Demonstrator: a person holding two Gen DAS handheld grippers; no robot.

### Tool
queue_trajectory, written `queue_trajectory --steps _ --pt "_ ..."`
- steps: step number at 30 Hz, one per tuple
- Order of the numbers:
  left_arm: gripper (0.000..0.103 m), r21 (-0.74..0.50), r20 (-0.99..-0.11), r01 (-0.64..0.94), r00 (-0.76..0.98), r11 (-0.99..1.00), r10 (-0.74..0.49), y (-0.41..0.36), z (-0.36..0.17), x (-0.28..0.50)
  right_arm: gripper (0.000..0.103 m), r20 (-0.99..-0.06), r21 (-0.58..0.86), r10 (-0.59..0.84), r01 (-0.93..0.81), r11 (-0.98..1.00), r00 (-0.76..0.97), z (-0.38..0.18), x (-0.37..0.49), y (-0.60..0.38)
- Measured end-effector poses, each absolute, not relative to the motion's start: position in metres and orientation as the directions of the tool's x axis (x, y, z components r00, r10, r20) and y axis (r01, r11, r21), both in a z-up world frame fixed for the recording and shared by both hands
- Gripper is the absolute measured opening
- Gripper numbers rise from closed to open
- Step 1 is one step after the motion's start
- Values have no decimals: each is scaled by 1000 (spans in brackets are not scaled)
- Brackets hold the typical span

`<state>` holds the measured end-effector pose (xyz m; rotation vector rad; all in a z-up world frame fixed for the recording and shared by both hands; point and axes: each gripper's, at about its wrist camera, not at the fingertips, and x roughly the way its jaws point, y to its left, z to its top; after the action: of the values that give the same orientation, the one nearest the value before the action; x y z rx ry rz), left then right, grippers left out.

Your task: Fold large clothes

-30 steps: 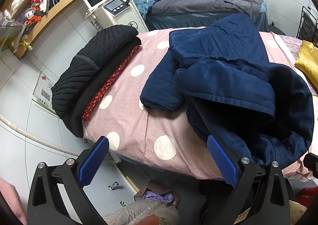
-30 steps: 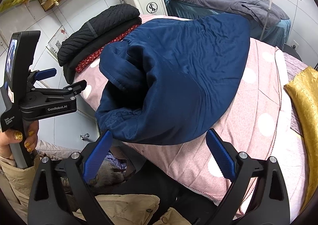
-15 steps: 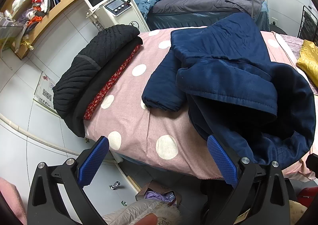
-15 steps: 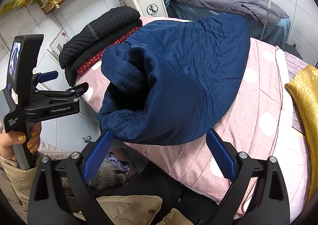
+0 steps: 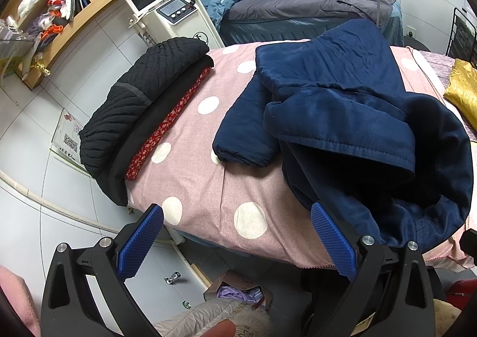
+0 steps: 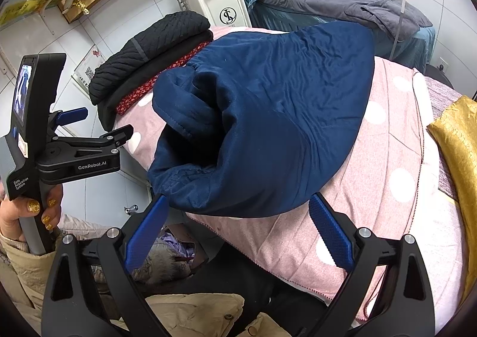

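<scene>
1. Both claws, left claw (image 5: 237, 244) and right claw (image 6: 238, 231), are spread wide and hold nothing.
2. A bulky navy-blue padded jacket (image 6: 268, 116) lies heaped on the pink polka-dot bed (image 5: 196, 179), just ahead of both claws.
3. It looks soft, thick and fairly heavy; likely springy.
4. Best grip: the stitched hem (image 5: 342, 143) or the sleeve cuff (image 5: 241, 155), ahead of the left claw.

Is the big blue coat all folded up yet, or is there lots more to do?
Some is done: a folded stack of dark clothes sits at the bed's far edge. The navy coat is only partly folded, bunched on the pink dotted bedcover, one sleeve sticking out. Both tools, left and right, are open, holding nothing. Tidying and finishing the coat remains.
</scene>
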<state>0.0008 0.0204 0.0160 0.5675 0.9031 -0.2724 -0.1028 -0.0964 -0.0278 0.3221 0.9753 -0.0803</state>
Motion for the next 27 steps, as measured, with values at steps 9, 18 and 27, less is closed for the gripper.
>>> queue_trajectory --steps 9,18,27 --pt "97 351 -800 453 600 819 11 20 17 -1 94 -820 270 109 211 940 562 -29 -103 -97" --pt "97 354 -803 454 596 817 16 21 16 -1 94 -824 257 99 213 943 557 -30 -103 -94" --pt "97 352 -806 456 591 818 17 21 14 1 94 -817 254 94 209 944 570 -30 -104 -95"
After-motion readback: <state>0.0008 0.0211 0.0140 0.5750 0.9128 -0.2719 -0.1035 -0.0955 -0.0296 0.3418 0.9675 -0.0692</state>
